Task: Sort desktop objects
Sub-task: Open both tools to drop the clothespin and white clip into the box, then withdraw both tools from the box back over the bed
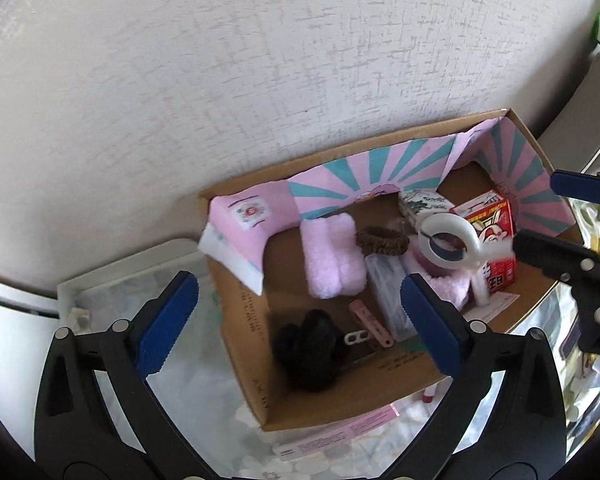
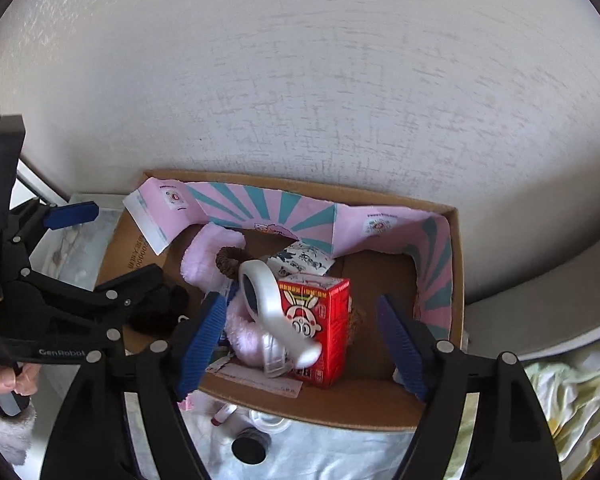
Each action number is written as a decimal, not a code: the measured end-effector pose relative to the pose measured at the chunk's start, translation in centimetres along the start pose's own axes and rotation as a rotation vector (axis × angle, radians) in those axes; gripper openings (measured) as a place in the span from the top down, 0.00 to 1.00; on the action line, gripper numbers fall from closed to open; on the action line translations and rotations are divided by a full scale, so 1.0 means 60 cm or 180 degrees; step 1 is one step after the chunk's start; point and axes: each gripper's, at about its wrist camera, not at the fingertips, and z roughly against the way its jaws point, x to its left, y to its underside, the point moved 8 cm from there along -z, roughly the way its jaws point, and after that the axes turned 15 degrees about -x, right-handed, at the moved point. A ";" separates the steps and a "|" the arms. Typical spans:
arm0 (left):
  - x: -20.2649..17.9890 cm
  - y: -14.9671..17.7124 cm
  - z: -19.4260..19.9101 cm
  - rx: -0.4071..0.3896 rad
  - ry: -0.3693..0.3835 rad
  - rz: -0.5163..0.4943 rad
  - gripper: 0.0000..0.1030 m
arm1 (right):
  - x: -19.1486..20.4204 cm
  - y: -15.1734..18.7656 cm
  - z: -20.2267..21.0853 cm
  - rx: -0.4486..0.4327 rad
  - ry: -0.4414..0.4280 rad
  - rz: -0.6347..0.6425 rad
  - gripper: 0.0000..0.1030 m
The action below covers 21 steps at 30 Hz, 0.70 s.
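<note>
An open cardboard box [image 1: 340, 404] lined with pink and teal paper [image 1: 380, 172] holds the sorted items. Inside are a pink fluffy roll [image 1: 332, 256], a brown scrunchie [image 1: 382, 240], a black fuzzy piece [image 1: 308, 348], a pink hair clip [image 1: 370, 322] and a red cartoon carton [image 2: 324, 328]. A white ring-shaped gadget with a handle [image 2: 268, 304] leans on the carton. My right gripper [image 2: 300, 304] hangs open over it, pads clear of it. My left gripper [image 1: 296, 292] is wide open above the box's left half, holding nothing.
The box stands against a white textured wall. A white tray [image 1: 100, 280] lies to its left. In front of the box are a red-tipped tube [image 2: 222, 414] and a black round cap [image 2: 249, 448]. Pale crumpled cloth [image 2: 560, 392] lies at the right. A hand [image 2: 4, 380] grips the left tool.
</note>
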 end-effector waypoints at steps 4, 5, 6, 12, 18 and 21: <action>0.012 0.003 0.016 -0.0034 0.0022 -0.0001 0.02 | 0.008 0.007 0.012 -0.0043 -0.0012 -0.0059 0.28; 0.014 0.001 0.022 -0.0047 0.0023 -0.0006 0.02 | 0.011 0.010 0.016 -0.0050 -0.0007 -0.0060 0.28; 0.015 0.001 0.029 -0.0064 0.0017 -0.0011 0.02 | 0.014 0.012 0.020 -0.0056 0.0003 -0.0058 0.28; 0.035 0.004 0.083 -0.0238 -0.0015 -0.0061 0.02 | 0.024 0.015 0.050 -0.0163 0.0046 -0.0075 0.28; 0.064 0.030 0.128 -0.0378 -0.0025 -0.0033 0.02 | 0.032 0.030 0.087 -0.0285 0.0110 -0.0064 0.28; 0.074 0.042 0.139 -0.0412 -0.0063 -0.0052 0.02 | 0.036 0.037 0.106 -0.0338 0.0138 -0.0092 0.28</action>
